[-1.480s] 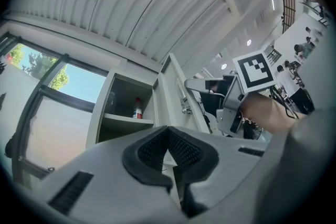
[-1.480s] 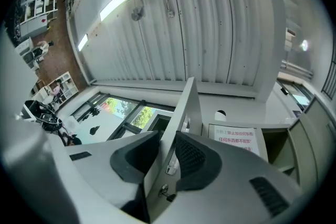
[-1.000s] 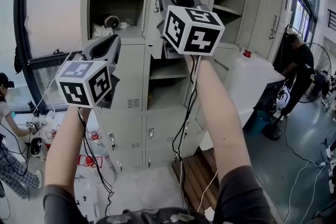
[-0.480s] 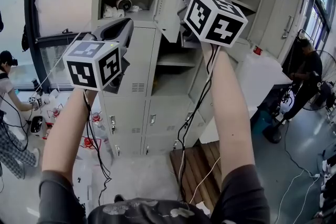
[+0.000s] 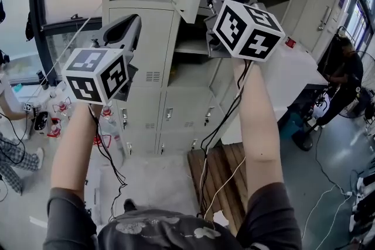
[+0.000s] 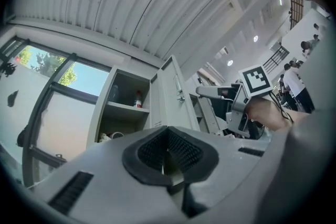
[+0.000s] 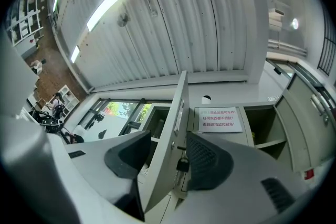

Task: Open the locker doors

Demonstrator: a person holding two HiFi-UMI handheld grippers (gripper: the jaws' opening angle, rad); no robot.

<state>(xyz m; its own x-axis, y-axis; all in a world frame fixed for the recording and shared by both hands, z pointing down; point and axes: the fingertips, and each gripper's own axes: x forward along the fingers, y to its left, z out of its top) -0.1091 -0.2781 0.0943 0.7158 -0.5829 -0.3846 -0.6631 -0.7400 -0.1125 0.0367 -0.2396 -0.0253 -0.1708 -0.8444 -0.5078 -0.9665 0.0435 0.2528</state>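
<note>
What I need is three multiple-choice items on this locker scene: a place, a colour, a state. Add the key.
1. Between the right gripper's fingers stands: A the edge of the open locker door; B a bottle; C nothing.
2. The print on the notice is: A blue; B red; C green.
3. The left gripper's fingers are: A wide apart; B together, empty; C clamped on a handle.
Key: A, the door edge lies between its opening fingers, not pressed; B, red characters on white paper; B, they meet with nothing between.
</note>
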